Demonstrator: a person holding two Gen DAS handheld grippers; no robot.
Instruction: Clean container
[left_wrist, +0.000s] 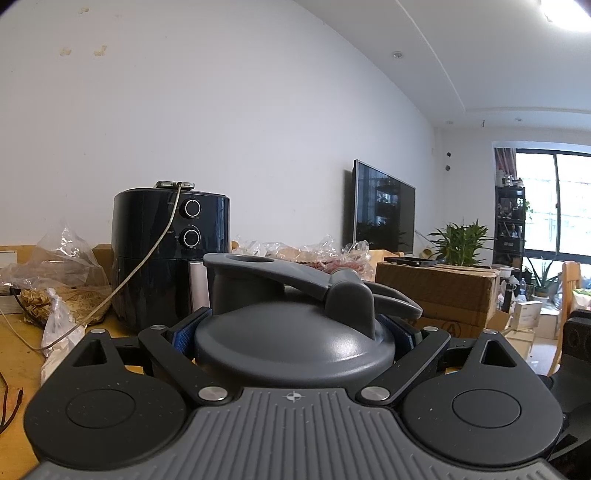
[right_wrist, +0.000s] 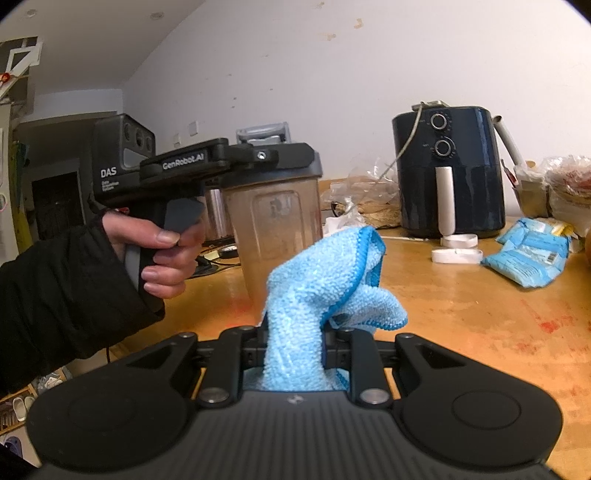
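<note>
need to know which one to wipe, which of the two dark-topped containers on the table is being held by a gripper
The clear container with the grey lid, gripped at its top by the left gripper. The black air fryer behind stands untouched on the table.

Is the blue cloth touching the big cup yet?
Cannot tell. In the right wrist view the blue cloth overlaps the cup, hiding any gap.

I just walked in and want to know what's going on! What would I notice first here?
First, the fluffy blue cloth sticking up from the right gripper, which pinches it low in the middle. Behind it, the left gripper clamps the grey lid of a cloudy plastic bottle, held up over the wooden table. A big black air fryer stands at the back by the wall.
</note>
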